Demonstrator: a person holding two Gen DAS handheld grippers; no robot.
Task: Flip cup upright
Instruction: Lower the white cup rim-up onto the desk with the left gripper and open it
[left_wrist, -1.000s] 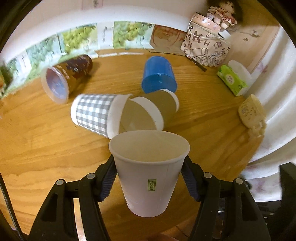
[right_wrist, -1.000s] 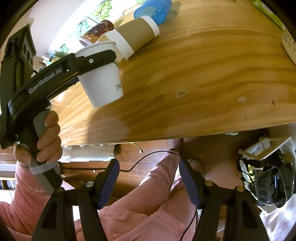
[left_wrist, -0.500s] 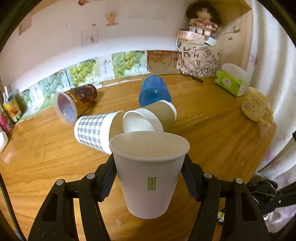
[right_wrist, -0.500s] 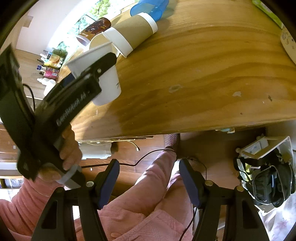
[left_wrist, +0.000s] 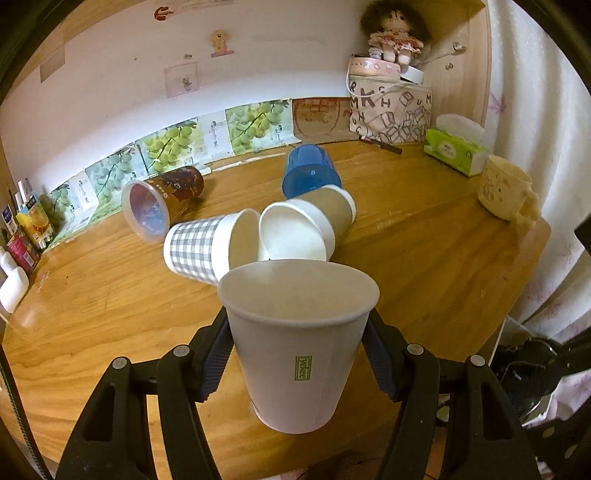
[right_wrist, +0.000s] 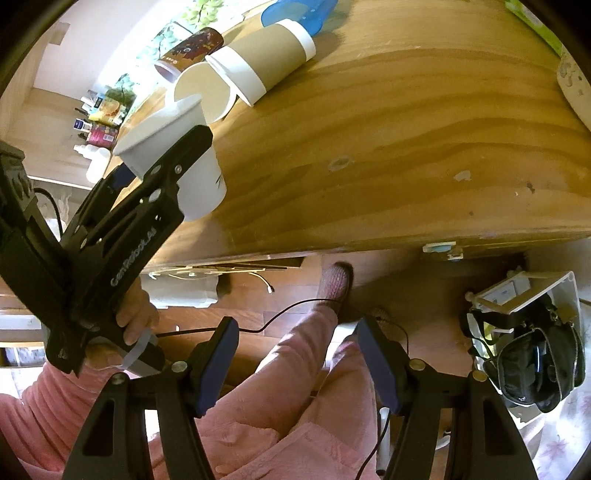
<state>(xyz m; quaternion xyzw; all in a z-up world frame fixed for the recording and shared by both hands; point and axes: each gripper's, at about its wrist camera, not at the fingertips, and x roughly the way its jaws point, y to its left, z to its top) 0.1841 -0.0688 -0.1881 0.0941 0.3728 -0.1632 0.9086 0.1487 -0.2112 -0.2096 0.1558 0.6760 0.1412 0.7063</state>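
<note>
Left wrist: wooden table (left_wrist: 424, 258), white wall (left_wrist: 110, 85), curtain (left_wrist: 535, 92)

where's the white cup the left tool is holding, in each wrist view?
Left wrist: white cup low centre, mouth up, between the left tool's fingers.
Right wrist: same cup upper left, clamped in the left tool, over the table's near edge.
Shared landmark: the brown-sleeved cup, lying on its side behind it.
</note>
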